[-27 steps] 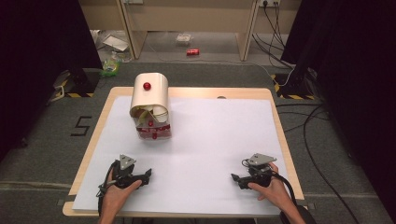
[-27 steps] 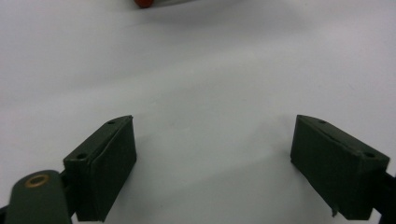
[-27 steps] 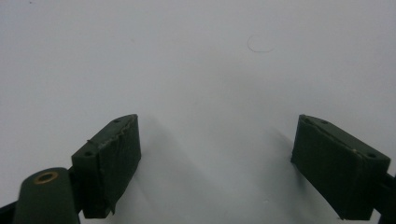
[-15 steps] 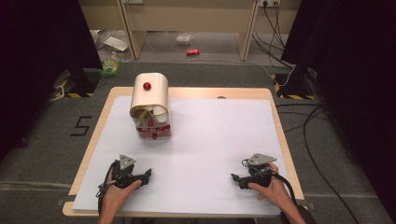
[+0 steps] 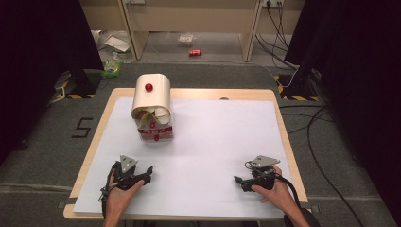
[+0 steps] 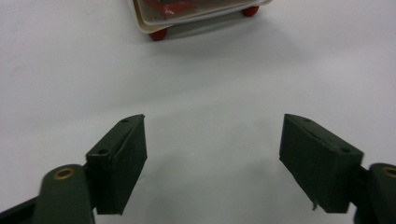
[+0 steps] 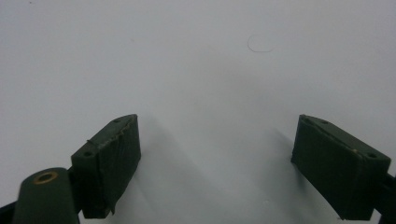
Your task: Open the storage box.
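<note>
A cream bread-bin-shaped box (image 5: 152,95) with a red knob stands on the white sheet at the back left, its rounded lid rolled up and red items visible inside its clear front (image 6: 196,11). My left gripper (image 5: 147,171) rests near the table's front left, held by a hand, jaws wide apart with nothing between them (image 6: 212,163). Near the front right my right gripper (image 5: 237,180) lies in the other hand, also open and empty (image 7: 217,165), pointing over bare white sheet.
The white sheet (image 5: 222,142) covers most of the wooden table (image 5: 279,101). Beyond the table lie floor clutter, a red can (image 5: 195,53) and cables (image 5: 317,127) at the right. Dark curtains flank both sides.
</note>
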`<state>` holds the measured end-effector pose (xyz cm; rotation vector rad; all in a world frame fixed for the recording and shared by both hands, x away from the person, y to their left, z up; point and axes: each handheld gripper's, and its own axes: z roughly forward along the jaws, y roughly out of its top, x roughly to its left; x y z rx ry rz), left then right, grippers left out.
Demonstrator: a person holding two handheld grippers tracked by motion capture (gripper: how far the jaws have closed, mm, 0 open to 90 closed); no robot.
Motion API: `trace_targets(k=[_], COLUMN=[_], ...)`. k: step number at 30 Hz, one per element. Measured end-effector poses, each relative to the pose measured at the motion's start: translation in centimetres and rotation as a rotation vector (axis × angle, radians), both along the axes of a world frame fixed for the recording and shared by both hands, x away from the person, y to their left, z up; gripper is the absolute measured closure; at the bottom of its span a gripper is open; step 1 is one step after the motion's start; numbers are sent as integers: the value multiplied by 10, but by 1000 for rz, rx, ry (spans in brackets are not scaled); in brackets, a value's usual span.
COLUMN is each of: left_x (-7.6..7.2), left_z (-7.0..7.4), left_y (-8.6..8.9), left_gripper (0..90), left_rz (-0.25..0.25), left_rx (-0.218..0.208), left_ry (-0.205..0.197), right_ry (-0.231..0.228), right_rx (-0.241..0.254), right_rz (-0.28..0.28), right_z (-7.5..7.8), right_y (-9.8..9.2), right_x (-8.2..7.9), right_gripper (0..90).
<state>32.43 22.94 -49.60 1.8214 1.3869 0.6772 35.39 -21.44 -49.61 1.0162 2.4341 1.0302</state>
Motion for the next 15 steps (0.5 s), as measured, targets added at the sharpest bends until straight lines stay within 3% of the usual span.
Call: trace_targets(k=[6, 15], left_x=[2, 16], left_z=[1, 9], left_y=[-7, -23], left_gripper=[385, 464], left_rz=[15, 21], left_rx=[-40, -41], left_ry=[-26, -80], right_ry=[-1, 0], right_rx=[0, 0], right_rz=[0, 0], right_z=[0, 0], right_y=[0, 0], right_x=[0, 0], right_gripper=[158, 158])
